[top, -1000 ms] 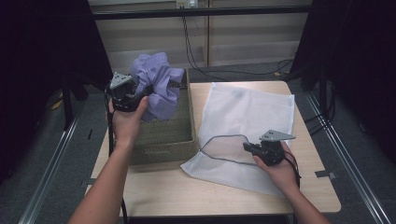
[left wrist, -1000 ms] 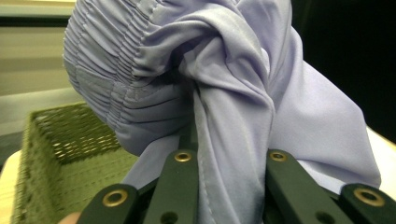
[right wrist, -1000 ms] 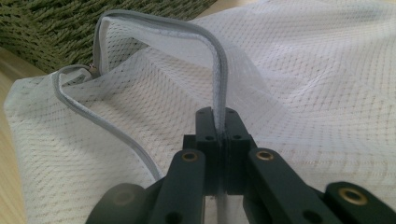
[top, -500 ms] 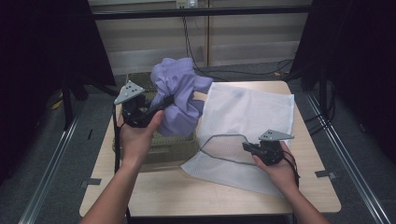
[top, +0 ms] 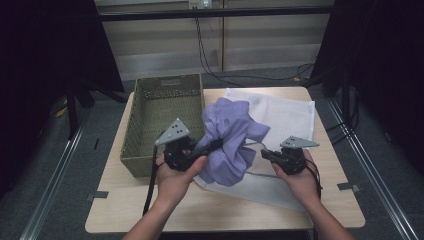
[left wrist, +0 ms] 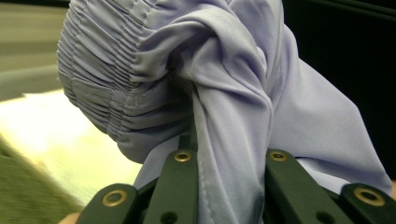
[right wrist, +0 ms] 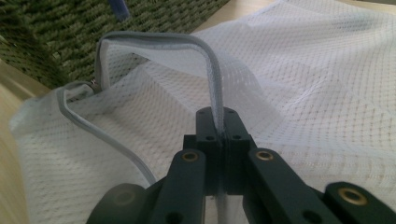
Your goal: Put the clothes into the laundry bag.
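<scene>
A lilac garment [top: 231,141] hangs bunched over the table's middle, pinched by my left gripper [top: 212,146]. In the left gripper view its gathered fabric [left wrist: 187,84] fills the space between the black jaws, which are shut on a fold. A white mesh laundry bag [top: 285,117] lies flat on the table's right half. My right gripper [top: 266,154] is shut on the grey zipper rim [right wrist: 212,79] of the bag's mouth and lifts it into an open loop. The garment hangs just left of that opening and hides part of it in the high view.
An olive woven basket [top: 145,120] stands on the table's left half, with nothing showing inside it. The wooden table [top: 225,210] has bare board along its front edge. Dark stands and cables surround the table.
My left gripper has carried the lilac garment out of the basket and rightward to the bag's mouth. The right gripper has kept still, holding the rim.
</scene>
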The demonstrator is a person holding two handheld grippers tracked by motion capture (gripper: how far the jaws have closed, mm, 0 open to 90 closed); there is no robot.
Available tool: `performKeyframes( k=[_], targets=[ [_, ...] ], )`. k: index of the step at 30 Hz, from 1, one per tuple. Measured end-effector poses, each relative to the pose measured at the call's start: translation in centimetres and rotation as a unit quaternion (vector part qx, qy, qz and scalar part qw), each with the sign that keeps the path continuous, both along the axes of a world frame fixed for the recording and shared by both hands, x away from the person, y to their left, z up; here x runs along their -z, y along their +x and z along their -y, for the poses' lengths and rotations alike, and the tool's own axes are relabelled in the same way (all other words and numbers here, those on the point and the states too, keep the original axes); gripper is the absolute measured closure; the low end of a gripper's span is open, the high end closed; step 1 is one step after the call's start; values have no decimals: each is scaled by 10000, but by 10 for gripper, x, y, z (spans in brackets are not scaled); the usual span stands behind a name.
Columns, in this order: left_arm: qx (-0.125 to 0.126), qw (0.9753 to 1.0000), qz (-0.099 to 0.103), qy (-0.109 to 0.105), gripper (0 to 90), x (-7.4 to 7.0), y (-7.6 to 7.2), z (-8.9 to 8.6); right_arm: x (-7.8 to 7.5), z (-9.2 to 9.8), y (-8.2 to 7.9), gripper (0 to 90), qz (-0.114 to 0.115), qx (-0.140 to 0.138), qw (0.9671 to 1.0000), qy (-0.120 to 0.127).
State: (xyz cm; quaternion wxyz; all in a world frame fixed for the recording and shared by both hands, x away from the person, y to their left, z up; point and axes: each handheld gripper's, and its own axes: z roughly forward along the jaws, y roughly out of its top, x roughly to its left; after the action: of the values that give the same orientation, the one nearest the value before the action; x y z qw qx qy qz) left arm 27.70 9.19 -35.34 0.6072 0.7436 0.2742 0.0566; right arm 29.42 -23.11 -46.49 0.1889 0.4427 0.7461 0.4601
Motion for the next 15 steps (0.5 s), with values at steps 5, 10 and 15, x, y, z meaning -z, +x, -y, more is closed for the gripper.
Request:
performKeyframes(
  k=[5,10,15],
  targets=[
    [411,9979,-490,-135,820,28,-8,16,-9,2,0,888,18,36,9997,227],
    [657,9957,-641,151,820,54,-14,31,-15,2,0,888,56,28,9994,345],
    [809,9924,-762,525,819,80,-16,44,-19,2,1,889,53,18,9989,458]
  ],
)
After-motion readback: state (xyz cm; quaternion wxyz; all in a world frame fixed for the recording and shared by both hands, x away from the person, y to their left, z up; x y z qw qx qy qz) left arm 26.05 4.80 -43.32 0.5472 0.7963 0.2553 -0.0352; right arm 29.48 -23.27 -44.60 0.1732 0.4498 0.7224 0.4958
